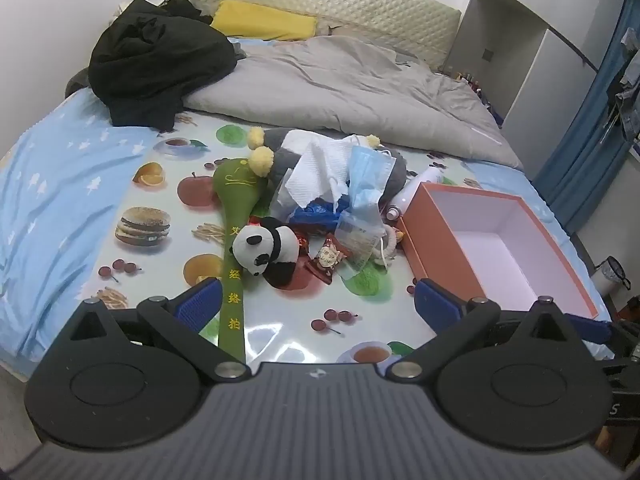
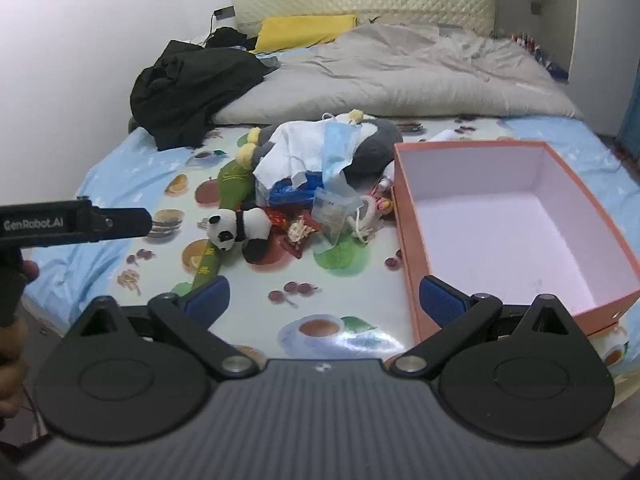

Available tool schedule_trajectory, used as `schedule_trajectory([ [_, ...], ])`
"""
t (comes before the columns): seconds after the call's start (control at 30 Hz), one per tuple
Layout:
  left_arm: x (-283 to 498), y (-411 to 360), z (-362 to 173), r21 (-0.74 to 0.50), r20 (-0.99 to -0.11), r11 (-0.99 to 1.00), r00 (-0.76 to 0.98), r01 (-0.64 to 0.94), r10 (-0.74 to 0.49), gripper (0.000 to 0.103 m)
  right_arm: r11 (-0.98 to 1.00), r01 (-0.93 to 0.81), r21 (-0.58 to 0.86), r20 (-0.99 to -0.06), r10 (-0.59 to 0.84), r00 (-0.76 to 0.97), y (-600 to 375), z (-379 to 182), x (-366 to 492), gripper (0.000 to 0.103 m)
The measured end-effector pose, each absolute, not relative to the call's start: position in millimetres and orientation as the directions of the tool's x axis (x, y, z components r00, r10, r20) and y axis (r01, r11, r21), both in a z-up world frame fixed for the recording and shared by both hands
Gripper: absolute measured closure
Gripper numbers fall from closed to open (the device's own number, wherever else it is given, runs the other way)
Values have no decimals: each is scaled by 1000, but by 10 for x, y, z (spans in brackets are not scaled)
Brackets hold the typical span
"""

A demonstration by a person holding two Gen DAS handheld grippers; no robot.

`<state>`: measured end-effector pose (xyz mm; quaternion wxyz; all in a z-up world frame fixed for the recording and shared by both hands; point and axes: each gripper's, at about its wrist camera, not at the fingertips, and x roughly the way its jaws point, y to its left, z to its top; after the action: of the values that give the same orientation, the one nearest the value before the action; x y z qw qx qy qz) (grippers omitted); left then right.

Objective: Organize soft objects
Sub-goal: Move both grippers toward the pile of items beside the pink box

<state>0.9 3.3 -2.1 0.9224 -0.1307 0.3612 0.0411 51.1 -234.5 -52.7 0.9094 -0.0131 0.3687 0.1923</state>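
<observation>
Left wrist view: left tongs (image 1: pixel 318 300) spread wide, empty; right tongs (image 2: pixel 324 298) likewise. Panda plush (image 1: pixel 269 251) near centre of bed (image 1: pixel 60 184), left of orange box (image 1: pixel 500 252). Probably light, squashy, unbreakable; best pinched across the belly.

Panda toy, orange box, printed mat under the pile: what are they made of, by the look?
Panda toy: plush fabric, fuzzy matte pile, soft rounded shape.
Orange box: probably rigid cardboard, matte orange outside, pale smooth lining, thin straight walls with crisp corners.
Printed mat: likely plastic or oilcloth, glossy, with bright glare patches over the fruit and burger print.
</observation>
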Motion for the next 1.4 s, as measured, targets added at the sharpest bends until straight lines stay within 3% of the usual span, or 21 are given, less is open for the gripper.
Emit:
schedule_trajectory([
  [0.33,39,140,-70,-206,-679,960,735,-189,-1,0,914,-389,116,-682,358,638,-2245,-539,513,0],
  [0.7,54,207,-95,-189,-699,961,715,-200,11,0,883,-418,214,-699,437,565,-2271,-426,615,0],
  [1.07,151,409,-135,-127,-716,966,694,-226,68,0,926,-375,44,-762,274,587,-2124,-67,808,0],
  [1.23,297,578,-211,-112,-732,958,674,-265,101,0,914,-395,98,-802,307,513,-2135,214,998,0],
  [1.4,504,693,-364,-104,-757,953,644,-286,110,0,902,-429,44,-834,270,482,-2002,318,1137,0],
])
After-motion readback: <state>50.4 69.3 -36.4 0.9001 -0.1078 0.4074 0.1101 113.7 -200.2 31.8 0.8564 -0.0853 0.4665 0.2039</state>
